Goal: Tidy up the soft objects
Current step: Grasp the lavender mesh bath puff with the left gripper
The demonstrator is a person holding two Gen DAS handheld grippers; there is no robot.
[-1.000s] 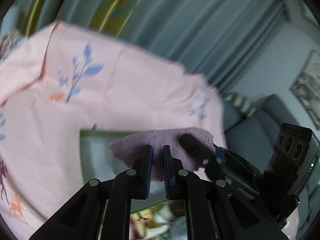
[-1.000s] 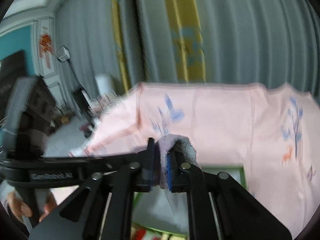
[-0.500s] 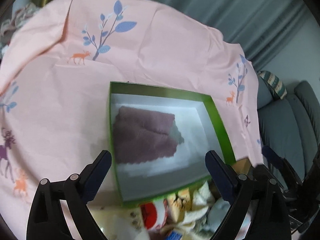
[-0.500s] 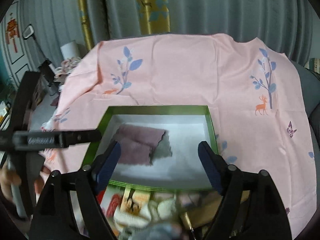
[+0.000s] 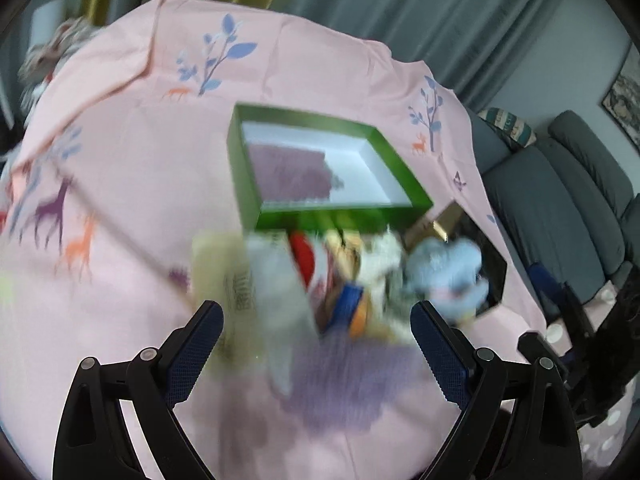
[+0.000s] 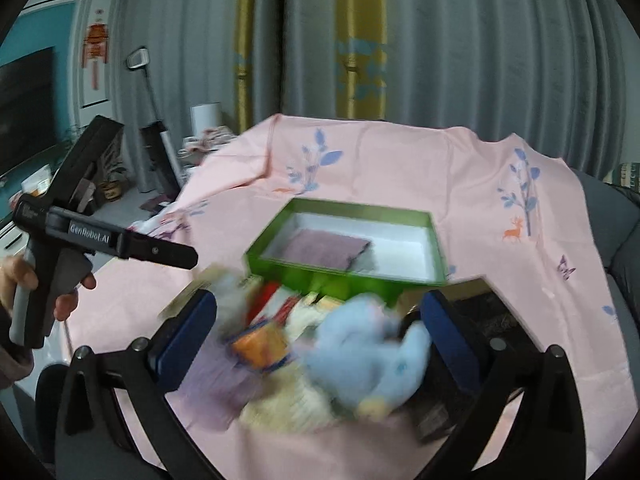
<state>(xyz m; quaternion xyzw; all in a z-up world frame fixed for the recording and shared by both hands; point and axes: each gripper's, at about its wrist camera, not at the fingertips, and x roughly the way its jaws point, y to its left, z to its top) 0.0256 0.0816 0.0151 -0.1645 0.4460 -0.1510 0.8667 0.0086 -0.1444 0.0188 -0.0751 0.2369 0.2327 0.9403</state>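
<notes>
A folded mauve towel (image 5: 290,170) lies in the left part of a green box (image 5: 394,168) with a white inside; both also show in the right wrist view, the towel (image 6: 326,248) and the box (image 6: 438,248). In front of the box is a blurred heap: a light blue plush toy (image 6: 368,364) (image 5: 448,272), a cream knitted piece (image 6: 288,408), a purple cloth (image 5: 352,388) and small colourful packets (image 6: 260,344). My left gripper (image 5: 316,340) is open and empty above the heap. My right gripper (image 6: 318,332) is open and empty just over the plush toy.
A pink tablecloth (image 6: 400,172) with tree and deer prints covers the table. A dark box (image 5: 486,248) lies right of the heap. Grey sofa (image 5: 560,200) to the right, curtains (image 6: 440,40) behind. The left gripper's body and the hand holding it (image 6: 60,248) show at the left.
Both grippers let go of the mauve towel, which now lies in the green box. They opened wide and pulled back toward the heap in front of the box.
</notes>
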